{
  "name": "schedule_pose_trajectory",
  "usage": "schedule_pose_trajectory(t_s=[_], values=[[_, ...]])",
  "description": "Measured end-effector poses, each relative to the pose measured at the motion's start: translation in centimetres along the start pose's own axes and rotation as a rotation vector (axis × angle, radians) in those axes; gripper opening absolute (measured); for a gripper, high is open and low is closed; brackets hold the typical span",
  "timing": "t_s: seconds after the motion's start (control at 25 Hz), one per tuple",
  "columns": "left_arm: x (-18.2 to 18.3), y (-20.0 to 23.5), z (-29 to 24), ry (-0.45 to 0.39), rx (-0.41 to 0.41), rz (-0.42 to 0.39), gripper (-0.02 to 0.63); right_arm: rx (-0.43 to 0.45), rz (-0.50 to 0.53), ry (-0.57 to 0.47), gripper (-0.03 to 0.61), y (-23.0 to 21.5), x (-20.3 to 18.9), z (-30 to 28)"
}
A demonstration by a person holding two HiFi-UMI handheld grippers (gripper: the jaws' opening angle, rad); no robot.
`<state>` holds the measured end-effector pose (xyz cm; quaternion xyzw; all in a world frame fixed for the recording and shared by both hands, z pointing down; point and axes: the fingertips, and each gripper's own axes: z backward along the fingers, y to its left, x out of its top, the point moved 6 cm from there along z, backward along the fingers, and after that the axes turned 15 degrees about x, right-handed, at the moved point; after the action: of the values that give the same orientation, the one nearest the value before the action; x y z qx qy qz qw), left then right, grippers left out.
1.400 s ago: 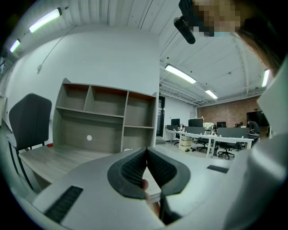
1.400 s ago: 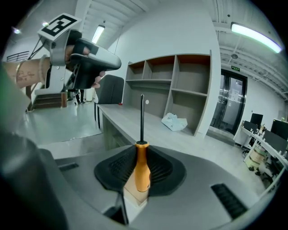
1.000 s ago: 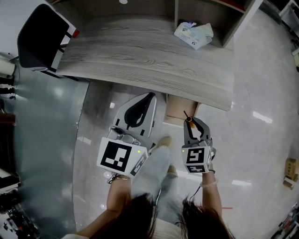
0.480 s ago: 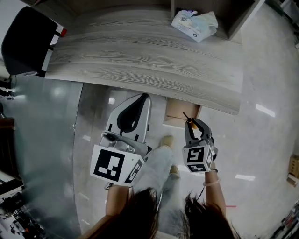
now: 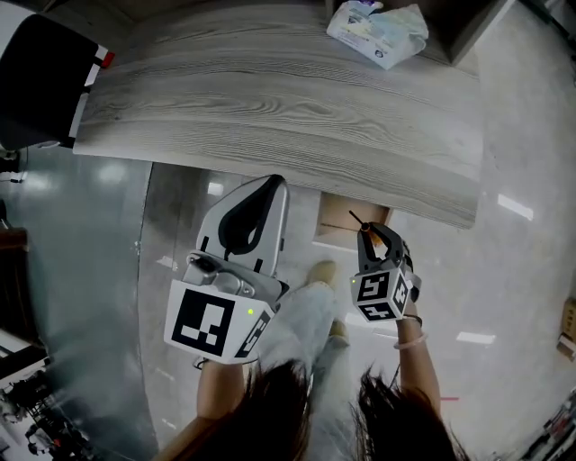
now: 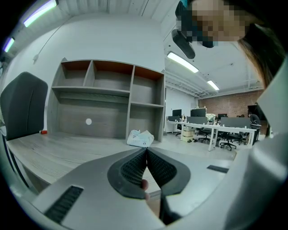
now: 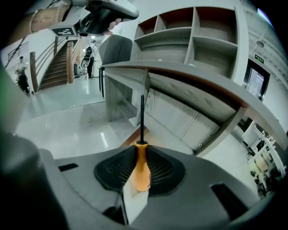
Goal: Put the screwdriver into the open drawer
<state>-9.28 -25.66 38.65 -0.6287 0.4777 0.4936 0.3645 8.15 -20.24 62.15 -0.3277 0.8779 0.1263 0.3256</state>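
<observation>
currently: screwdriver pinched in right gripper, at the drawer

the right gripper (image 5: 373, 236) is pinching the screwdriver (image 7: 142, 170). its two jaws are pressing on the orange handle from both sides, and the black shaft is sticking straight out past the jaw tips. in the right gripper view the shaft is pointing toward the underside of the desk (image 5: 270, 99). in the head view the shaft tip is lying over the near part of the open drawer (image 5: 335, 225), a tan box jutting out from under the desk's front edge. how high the tip is sitting above the drawer i cannot tell.

the left gripper (image 5: 274, 185) is hanging to the left of the drawer, apart from it, at the desk's front edge. its jaws are pressing together at the tips and are gripping nothing.

on the desk top, a white crumpled packet (image 5: 378, 27) is lying near the far right corner, beside the shelf unit (image 6: 112, 99). a black chair (image 5: 45, 81) is standing at the desk's left end.

the person's leg in light trousers (image 5: 301, 315) is showing between the two grippers, with a shoe (image 5: 317, 270) on the glossy floor just beside the drawer.
</observation>
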Motion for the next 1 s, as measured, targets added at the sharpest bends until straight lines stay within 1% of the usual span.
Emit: schedule_pose_trajectory(t_s=[0.32, 0.44, 0.8, 1.0], values=[[-1.1, 0.2, -1.0, -0.007, -0.001, -0.006, 0.017, 0.009, 0.003, 0.043, 0.084, -1.0, -1.8, -3.2], [-1.6, 0.3, -1.3, -0.009, -0.007, 0.008, 0.017, 0.013, 0.009, 0.052, 0.084, -1.2, -2.3, -4.1], [-3.1, 1.6, -1.0, 0.002, 0.006, 0.027, 0.017, 0.036, 0.043, 0.119, 0.084, -0.9, -4.2, -7.4], [-4.4, 1.4, -0.8, 0.016, 0.001, 0.035, 0.017, 0.058, 0.044, 0.164, 0.084, -0.4, -5.1, -9.4]])
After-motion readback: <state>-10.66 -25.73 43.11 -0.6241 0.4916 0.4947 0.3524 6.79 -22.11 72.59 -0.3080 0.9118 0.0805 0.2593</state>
